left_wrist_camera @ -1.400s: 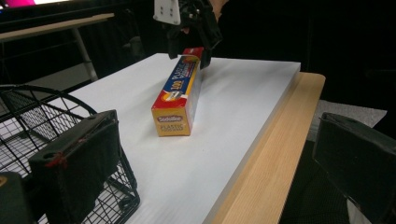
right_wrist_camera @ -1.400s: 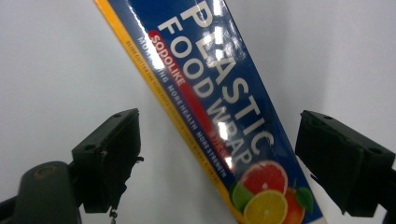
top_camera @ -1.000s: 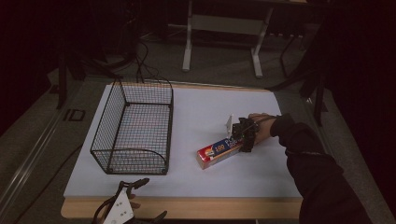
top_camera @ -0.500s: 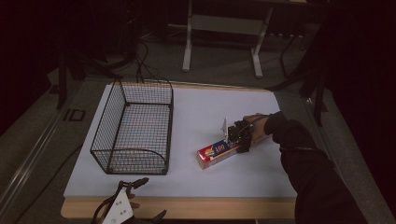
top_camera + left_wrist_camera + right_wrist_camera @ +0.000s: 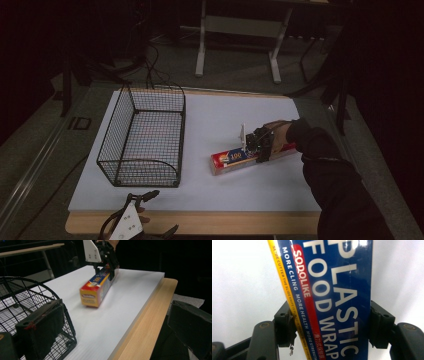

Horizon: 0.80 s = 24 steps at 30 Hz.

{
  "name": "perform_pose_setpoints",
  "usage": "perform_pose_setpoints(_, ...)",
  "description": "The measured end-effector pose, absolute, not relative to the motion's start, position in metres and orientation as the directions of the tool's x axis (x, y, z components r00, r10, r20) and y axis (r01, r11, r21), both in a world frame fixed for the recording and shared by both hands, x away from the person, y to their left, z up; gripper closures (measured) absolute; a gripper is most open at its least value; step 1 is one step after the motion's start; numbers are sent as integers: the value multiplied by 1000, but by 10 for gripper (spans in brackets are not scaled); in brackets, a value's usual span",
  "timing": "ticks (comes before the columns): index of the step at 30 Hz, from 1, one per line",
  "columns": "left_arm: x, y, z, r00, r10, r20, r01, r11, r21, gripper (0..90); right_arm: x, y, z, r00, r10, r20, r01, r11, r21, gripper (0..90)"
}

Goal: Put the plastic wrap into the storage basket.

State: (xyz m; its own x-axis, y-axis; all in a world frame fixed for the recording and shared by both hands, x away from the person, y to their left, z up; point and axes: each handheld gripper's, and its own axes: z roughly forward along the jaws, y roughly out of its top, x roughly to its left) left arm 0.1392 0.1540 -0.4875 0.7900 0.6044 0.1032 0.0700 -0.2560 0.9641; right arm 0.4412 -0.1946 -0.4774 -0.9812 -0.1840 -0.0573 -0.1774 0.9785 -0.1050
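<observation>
The box of plastic wrap (image 5: 235,160), lying on the surface (image 5: 280,185) at 3 o'clock from the basket (image 5: 142,137), has just been clamped by the closing right gripper (image 5: 256,146) near one end, so tipping or slipping might be caused when lifted.

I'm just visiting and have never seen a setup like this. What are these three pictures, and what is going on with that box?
There is no robot arm here: a person holds a two-jaw tool in each hand at a white table. The high view looks down from above; the other two pictures come from a small camera riding on each tool. On the table lie a black wire basket and a long box of plastic food wrap. The right tool is over the box; in its own view the box lies between its two black jaws, which have just been closing and now press on its long sides. The box rests on the table. The left tool waits at the table's near edge, with nothing between its jaws, which stand wide apart.
</observation>
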Motion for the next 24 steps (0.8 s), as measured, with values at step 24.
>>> perform_pose_setpoints(24,144,150,-485,813,573,103,49,-243,969,15,444,-197,-396,-927,375,-28,371,923,103,382)
